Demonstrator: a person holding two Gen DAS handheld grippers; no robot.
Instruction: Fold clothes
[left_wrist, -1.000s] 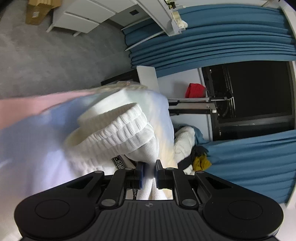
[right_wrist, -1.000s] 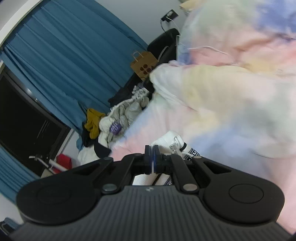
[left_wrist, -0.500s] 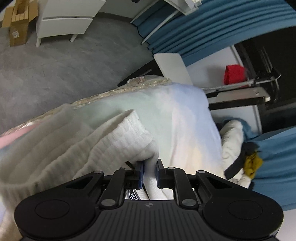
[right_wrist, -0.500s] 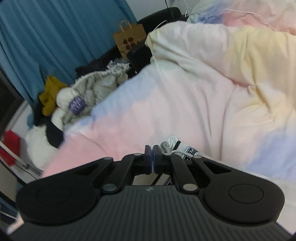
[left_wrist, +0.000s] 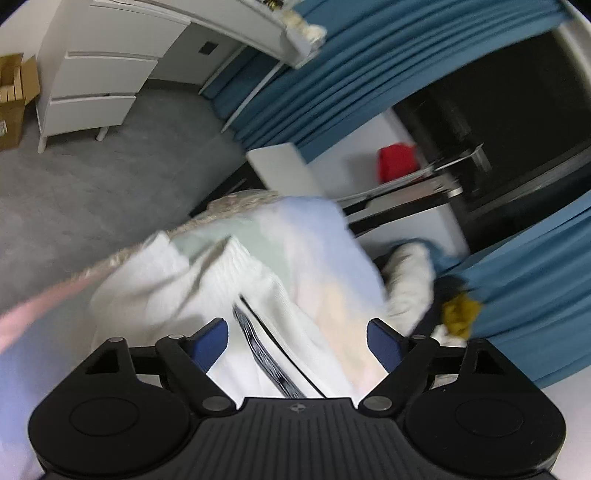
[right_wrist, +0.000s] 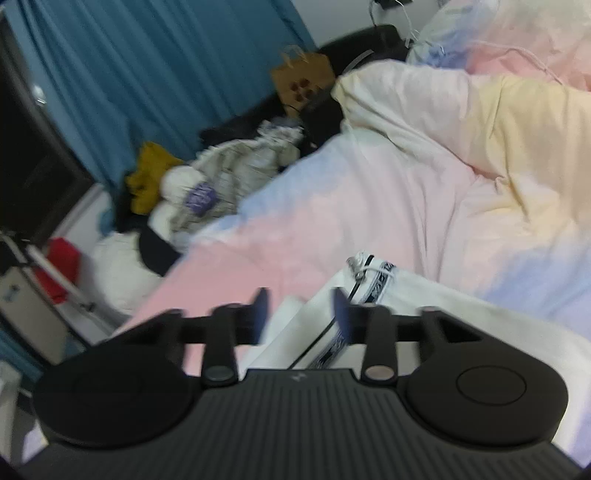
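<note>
Across the pastel bed we judge the white garment soft and light, best pinched at its ribbed hem, with jaws of the left gripper and right gripper both spread, holding nothing.

Both pictures are blurry. The white garment is partly hidden behind the black body of the left gripper, so its near end cannot be seen. The cardboard box is cut off at the left edge. The far pile of clothes is too smeared to tell piece from piece.
</note>
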